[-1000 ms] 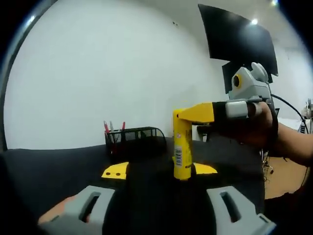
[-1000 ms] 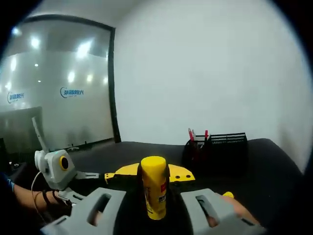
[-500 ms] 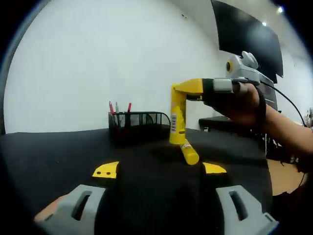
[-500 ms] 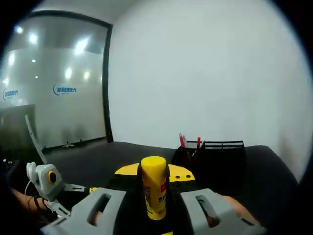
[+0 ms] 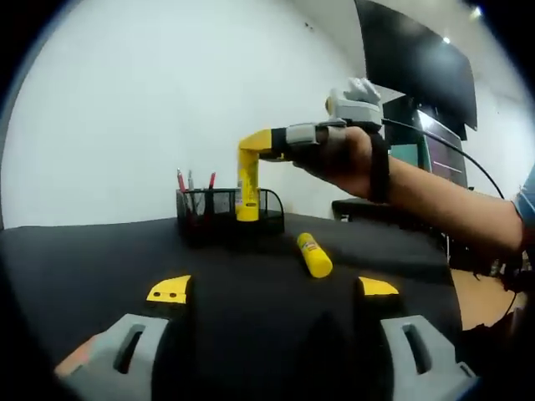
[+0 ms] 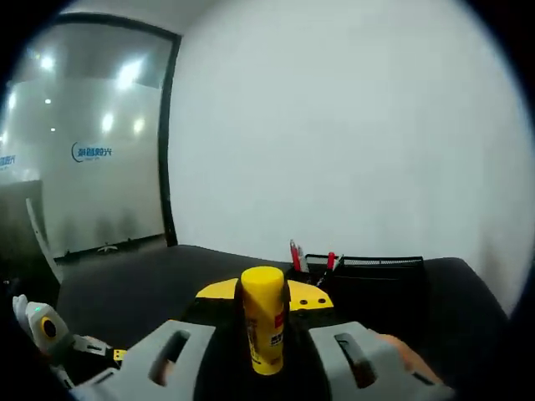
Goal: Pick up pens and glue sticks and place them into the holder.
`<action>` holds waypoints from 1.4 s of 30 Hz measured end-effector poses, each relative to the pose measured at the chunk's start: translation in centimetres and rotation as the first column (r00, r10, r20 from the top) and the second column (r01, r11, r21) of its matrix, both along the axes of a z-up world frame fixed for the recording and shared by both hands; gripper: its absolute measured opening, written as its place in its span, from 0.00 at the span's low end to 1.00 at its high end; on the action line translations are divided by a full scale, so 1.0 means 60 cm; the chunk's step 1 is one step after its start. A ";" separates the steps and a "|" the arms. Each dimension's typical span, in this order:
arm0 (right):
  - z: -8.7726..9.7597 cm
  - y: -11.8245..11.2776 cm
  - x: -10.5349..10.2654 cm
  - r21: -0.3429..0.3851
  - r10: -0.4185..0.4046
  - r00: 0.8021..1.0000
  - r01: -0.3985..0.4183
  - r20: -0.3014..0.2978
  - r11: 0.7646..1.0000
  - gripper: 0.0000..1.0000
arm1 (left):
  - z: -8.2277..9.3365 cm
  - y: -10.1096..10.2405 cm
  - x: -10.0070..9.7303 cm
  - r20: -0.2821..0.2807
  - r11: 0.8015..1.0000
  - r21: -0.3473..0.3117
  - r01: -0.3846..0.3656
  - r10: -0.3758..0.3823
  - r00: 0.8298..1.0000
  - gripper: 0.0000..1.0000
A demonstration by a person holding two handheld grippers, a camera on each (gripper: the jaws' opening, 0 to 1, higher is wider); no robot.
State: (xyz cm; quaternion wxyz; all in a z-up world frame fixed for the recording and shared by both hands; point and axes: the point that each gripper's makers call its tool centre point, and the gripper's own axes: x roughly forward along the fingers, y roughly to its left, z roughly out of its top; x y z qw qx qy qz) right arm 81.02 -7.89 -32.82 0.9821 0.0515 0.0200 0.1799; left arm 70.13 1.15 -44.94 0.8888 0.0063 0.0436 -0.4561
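Note:
My right gripper is shut on an upright yellow glue stick. In the left gripper view that gripper comes in from the right in a person's hand and holds the glue stick just over the black mesh holder. Red and grey pens stand in the holder's left end. A second yellow glue stick lies flat on the black table in front of the holder. My left gripper is open low over the table, with nothing between its jaws. From the right gripper view the holder and pens lie ahead.
A black table top runs to a plain white wall. A dark monitor hangs at upper right above a desk. A glass partition stands at the left. The left gripper shows at the lower left.
My right gripper has carried its glue stick away from the near table to just above the holder. The second glue stick now lies uncovered on the table. Both views shifted.

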 end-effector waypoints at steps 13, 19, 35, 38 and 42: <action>0.008 0.005 0.083 -0.020 -0.034 0.999 0.035 0.026 0.999 0.17 | 0.002 -0.016 -0.012 -0.013 0.998 -0.028 0.063 -0.063 0.998 0.90; 0.005 0.020 0.112 -0.063 -0.031 0.999 0.033 0.038 0.997 0.17 | 0.000 -0.021 -0.015 -0.018 0.997 -0.023 0.080 -0.080 0.997 0.95; -0.026 0.005 0.168 -0.033 -0.192 0.980 0.194 0.059 0.980 0.17 | 0.008 -0.024 -0.022 -0.026 0.992 -0.062 0.109 -0.111 0.993 0.96; -0.031 0.009 0.174 -0.039 -0.207 0.976 0.209 0.064 0.977 0.17 | 0.008 -0.024 -0.023 -0.027 0.992 -0.062 0.112 -0.114 0.993 0.96; -0.037 0.016 0.185 -0.057 -0.211 0.975 0.215 0.070 0.975 0.17 | 0.006 -0.025 -0.024 -0.026 0.992 -0.056 0.116 -0.117 0.993 0.96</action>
